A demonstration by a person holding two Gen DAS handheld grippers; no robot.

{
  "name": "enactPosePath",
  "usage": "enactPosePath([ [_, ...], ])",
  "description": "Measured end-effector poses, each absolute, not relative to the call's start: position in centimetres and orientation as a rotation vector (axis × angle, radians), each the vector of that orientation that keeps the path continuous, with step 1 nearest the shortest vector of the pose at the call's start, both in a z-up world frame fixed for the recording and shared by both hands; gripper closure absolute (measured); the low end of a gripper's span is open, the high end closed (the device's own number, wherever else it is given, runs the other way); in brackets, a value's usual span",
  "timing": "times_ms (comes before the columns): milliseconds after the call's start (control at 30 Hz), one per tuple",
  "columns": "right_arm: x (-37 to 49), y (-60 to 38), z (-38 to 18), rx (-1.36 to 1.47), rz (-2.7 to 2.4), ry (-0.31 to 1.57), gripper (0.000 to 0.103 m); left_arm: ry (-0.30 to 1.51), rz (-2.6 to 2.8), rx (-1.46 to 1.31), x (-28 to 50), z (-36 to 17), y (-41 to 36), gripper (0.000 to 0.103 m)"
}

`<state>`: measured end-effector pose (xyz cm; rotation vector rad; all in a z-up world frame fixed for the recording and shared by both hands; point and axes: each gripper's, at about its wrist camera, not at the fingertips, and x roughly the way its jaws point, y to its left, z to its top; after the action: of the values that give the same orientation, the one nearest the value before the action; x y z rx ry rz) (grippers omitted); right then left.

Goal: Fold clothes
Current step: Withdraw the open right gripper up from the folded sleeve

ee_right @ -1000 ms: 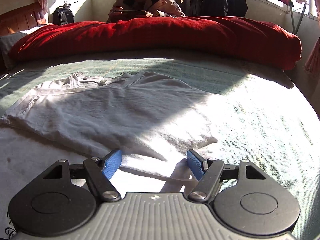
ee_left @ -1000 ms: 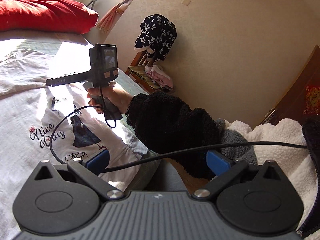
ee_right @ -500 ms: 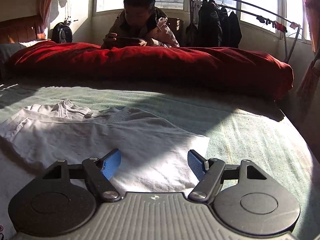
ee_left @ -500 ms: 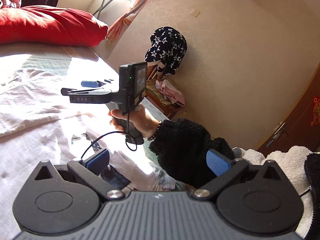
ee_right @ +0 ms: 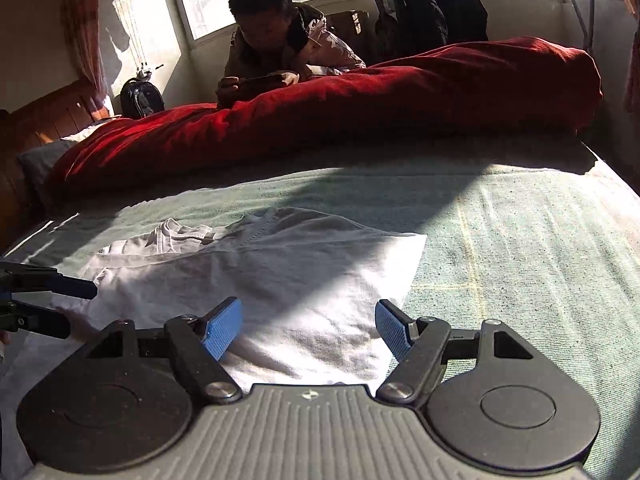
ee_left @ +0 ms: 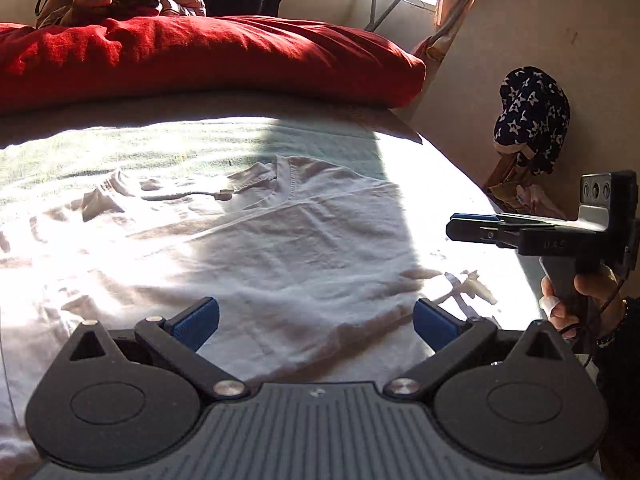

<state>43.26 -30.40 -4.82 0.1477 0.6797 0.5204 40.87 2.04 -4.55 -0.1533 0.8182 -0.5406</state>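
A white T-shirt (ee_left: 280, 248) lies partly folded on the bed, its collar toward the red quilt; it also shows in the right wrist view (ee_right: 280, 280). My left gripper (ee_left: 316, 322) is open and empty, just above the shirt's near part. My right gripper (ee_right: 308, 328) is open and empty over the shirt's near right corner. The right gripper also shows from the side at the right of the left wrist view (ee_left: 472, 230). The left gripper's fingertips (ee_right: 76, 288) show at the left edge of the right wrist view.
A green bed cover (ee_right: 520, 264) lies under the shirt. A long red quilt (ee_right: 360, 112) runs along the bed's far side, with a person (ee_right: 272, 40) behind it looking at a phone. A star-patterned garment (ee_left: 532, 120) hangs by the wall past the bed's right edge.
My left gripper has swung from facing the wall and the other arm to facing the shirt and red quilt. My right gripper has lifted and pulled back a little. Both stay open.
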Motion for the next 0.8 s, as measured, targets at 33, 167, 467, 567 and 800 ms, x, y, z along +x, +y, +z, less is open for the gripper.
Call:
enactPosePath([
  [33,43.8,-29.9,-5.0,0.153,0.535,0.693,0.026,0.822,-0.521,-0.149,41.2,-5.1,2.3,0.001],
  [167,46.1,-28.7,-7.6,0.095,0.465,0.794,0.026,0.838,-0.438,-0.152,42.2,-6.9,4.4,0.001],
  [467,46.8,-29.9,-6.1,0.113,0.463,0.727,0.027,0.815,-0.454,-0.129,42.4,-5.8,5.3,0.001],
  [567,49.0,-28.5,-7.2,0.084,0.466,0.77,0.027,0.828,-0.42,-0.097,42.9,-6.9,5.3,0.001],
  [800,49.7,-28.3,-6.7,0.036,0.368,0.734,0.027,0.768,-0.354,-0.084,42.4,-5.4,6.4,0.001],
])
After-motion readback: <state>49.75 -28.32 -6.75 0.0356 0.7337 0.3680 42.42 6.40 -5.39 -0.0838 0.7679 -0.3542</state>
